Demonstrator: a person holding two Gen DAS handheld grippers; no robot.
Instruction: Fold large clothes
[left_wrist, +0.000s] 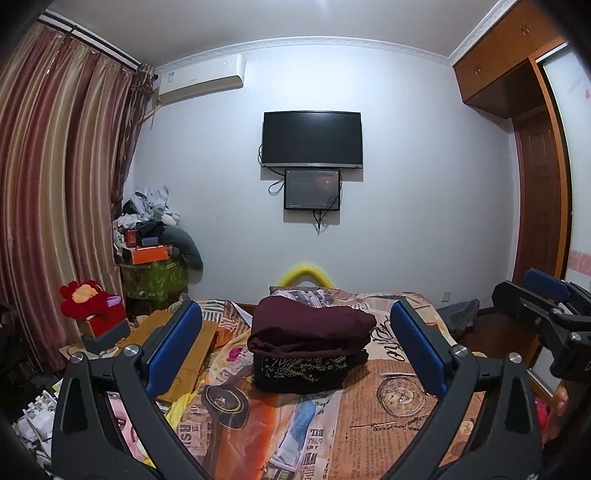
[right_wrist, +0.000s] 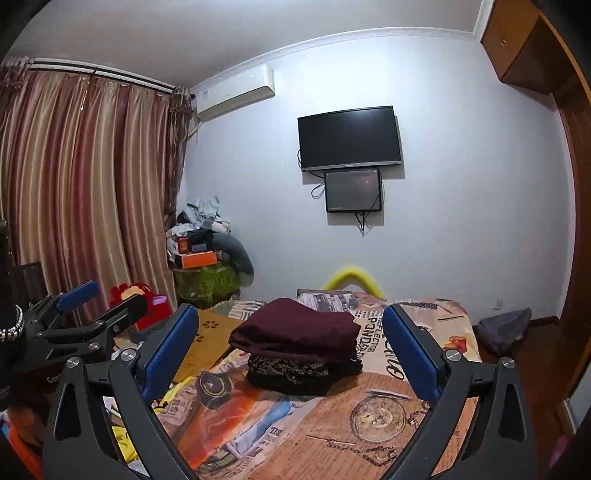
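Folded maroon garment lies atop a folded black patterned garment on the bed; left gripper and right gripper gape wide, both empty, short of the stack

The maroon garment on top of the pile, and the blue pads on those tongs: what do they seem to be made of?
The maroon garment looks like a soft, matte knit or fleece: it folds thick, with rounded edges and no sheen. The exact fibre cannot be told. The blue pads look like smooth rubber or foam, evenly coloured and slightly glossy, mounted on black arms that appear to be hard plastic.
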